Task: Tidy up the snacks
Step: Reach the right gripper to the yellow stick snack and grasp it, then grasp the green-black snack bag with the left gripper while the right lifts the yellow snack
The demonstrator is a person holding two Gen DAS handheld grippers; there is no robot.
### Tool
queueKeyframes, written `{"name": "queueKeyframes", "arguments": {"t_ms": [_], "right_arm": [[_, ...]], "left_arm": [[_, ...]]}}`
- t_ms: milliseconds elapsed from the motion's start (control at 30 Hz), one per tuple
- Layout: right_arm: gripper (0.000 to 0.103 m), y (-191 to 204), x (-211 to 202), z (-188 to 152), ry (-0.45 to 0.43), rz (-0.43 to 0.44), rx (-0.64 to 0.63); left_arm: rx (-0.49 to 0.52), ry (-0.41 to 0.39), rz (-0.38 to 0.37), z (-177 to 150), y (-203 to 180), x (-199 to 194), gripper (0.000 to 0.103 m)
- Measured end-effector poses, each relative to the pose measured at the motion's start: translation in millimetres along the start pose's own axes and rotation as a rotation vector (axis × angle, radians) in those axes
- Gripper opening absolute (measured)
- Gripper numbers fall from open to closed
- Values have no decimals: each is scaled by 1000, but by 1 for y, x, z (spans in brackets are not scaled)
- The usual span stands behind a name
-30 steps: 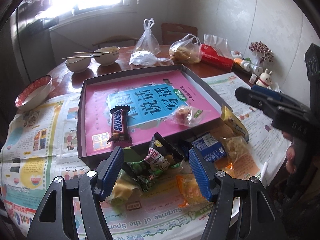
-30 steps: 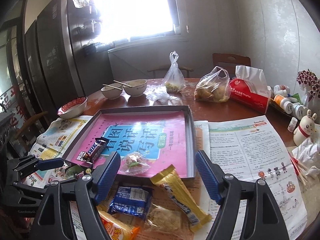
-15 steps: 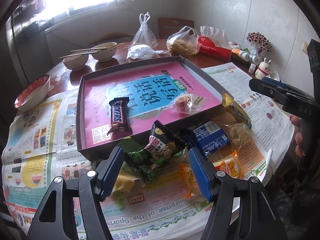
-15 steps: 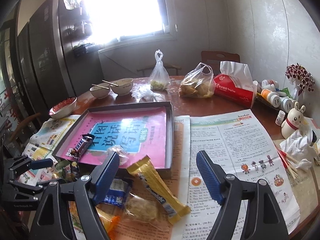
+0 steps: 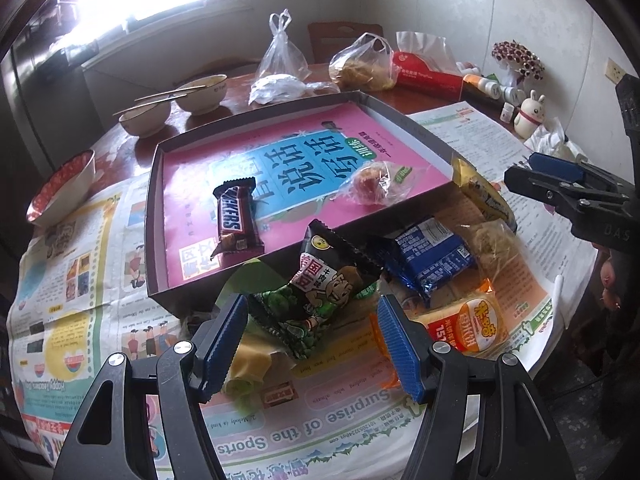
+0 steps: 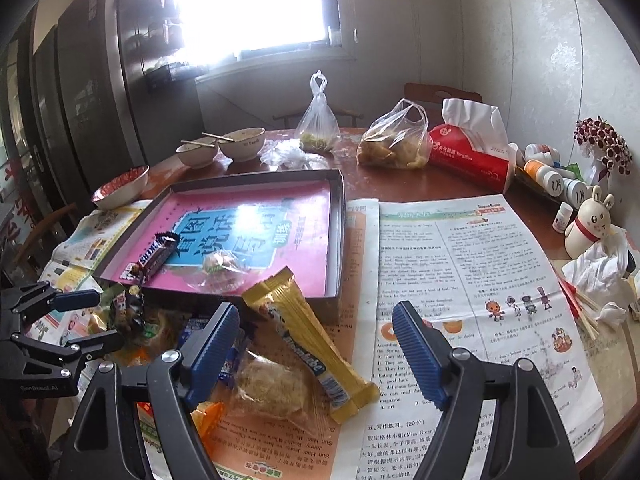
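Blue-padded and spread wide, the left gripper (image 5: pixel 310 334) is hovering over the green-and-black snack packet (image 5: pixel 318 290), grasping nothing; the packet is lying on the newspaper (image 5: pixel 60 312) just outside the tray (image 5: pixel 160 280), leaning on its near wall. The right gripper (image 6: pixel 316 344) is likewise gaping and empty above the yellow wafer bar (image 6: pixel 308 340) (its top end propped on the tray's edge). A chocolate bar (image 5: pixel 236 220) and a clear-wrapped sweet (image 5: pixel 370 182) are already sitting in the tray, so the sorting seems partway done. Next, I judge, each gripper is needing to sink around its packet and close before lifting it over the wall.
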State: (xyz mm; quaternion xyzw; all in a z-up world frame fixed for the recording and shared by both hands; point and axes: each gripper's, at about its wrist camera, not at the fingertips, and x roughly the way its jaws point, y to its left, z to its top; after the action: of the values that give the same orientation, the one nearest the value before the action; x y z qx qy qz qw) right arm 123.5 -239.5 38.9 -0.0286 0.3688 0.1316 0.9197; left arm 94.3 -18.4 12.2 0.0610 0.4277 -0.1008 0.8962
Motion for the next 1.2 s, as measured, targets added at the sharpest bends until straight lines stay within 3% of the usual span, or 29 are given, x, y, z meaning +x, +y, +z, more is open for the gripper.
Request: {"name": "queueKeyframes", "arguments": {"t_ms": [700,800,1067,1200], "right_arm": [[78,4,45,-8,97,-30,-64],[71,4,51,-7,108,-33,-68],[29,-1,61,-10,127,-1,-58],[23,-8,58,-8,110,6,-27]], "left_arm": [[16,3,-19,7,-2,15,67],[13,12,-28,8,0,19,67],[-7,29,-63,9,3,27,59],[-27,28,-86,11,6,29,48]]}}
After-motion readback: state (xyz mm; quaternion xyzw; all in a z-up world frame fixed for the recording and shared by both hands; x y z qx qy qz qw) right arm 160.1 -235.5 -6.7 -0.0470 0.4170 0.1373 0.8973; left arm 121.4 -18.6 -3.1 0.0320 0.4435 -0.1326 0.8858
